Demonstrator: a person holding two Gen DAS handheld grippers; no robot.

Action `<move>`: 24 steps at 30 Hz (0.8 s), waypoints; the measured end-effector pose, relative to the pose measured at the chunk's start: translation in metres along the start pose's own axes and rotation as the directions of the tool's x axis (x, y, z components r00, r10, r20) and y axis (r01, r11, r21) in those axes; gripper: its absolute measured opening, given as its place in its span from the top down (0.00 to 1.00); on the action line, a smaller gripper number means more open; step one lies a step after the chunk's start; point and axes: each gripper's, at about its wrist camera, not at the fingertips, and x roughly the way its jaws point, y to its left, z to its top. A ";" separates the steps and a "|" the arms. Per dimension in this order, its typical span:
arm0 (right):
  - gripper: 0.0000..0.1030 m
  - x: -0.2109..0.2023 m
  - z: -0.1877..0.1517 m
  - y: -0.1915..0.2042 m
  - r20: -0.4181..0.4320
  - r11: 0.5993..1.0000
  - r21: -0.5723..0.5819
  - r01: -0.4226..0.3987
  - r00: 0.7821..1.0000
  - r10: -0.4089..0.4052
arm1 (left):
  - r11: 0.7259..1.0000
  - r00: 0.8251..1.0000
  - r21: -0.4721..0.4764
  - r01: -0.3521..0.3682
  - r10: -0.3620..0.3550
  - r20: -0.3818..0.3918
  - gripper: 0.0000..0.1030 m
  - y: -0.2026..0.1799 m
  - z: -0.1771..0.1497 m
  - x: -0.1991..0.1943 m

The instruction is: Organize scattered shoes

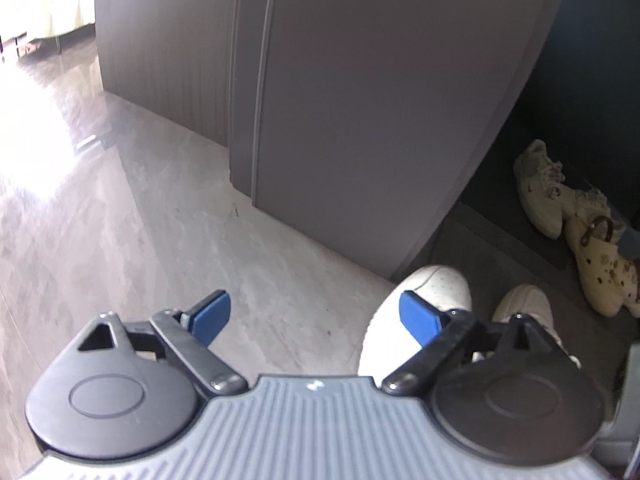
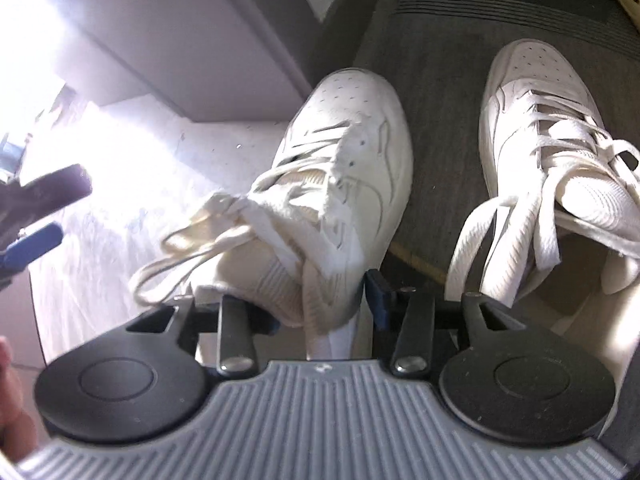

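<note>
Two white lace-up sneakers lie side by side, toes pointing away. The left sneaker (image 2: 340,140) straddles the edge of a dark mat (image 2: 440,40), and the right sneaker (image 2: 532,120) rests on the mat. My right gripper (image 2: 322,306) is open around the left sneaker's heel collar, one finger inside the shoe and a blue pad (image 2: 376,292) just outside its wall. My left gripper (image 1: 316,314) is open and empty above the grey floor, with its right pad (image 1: 420,316) over the same sneaker (image 1: 436,292). The other sneaker (image 1: 524,304) shows beside it.
A grey cabinet (image 1: 380,100) stands ahead, its corner close to the sneakers. Further back on the mat lie another white sneaker (image 1: 536,184) and a cream clog (image 1: 600,276) with charms. Shiny grey floor (image 1: 120,220) stretches to the left. A hand (image 2: 8,400) shows at the frame edge.
</note>
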 end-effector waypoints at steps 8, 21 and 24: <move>0.42 -0.122 -0.017 -0.018 0.125 0.991 -0.089 -0.102 0.986 0.112 | 0.999 0.998 0.005 0.052 -0.052 0.021 0.10 -0.006 -0.005 -0.010; 0.39 -0.133 -0.029 -0.115 0.007 0.974 -0.022 0.224 0.975 -0.223 | 0.997 0.997 -0.025 0.072 -0.072 0.005 0.10 0.000 -0.009 -0.008; 0.40 -0.114 -0.018 -0.118 0.040 0.982 0.007 0.190 0.981 -0.190 | 0.997 0.998 -0.042 0.070 -0.070 -0.005 0.10 0.005 -0.009 -0.006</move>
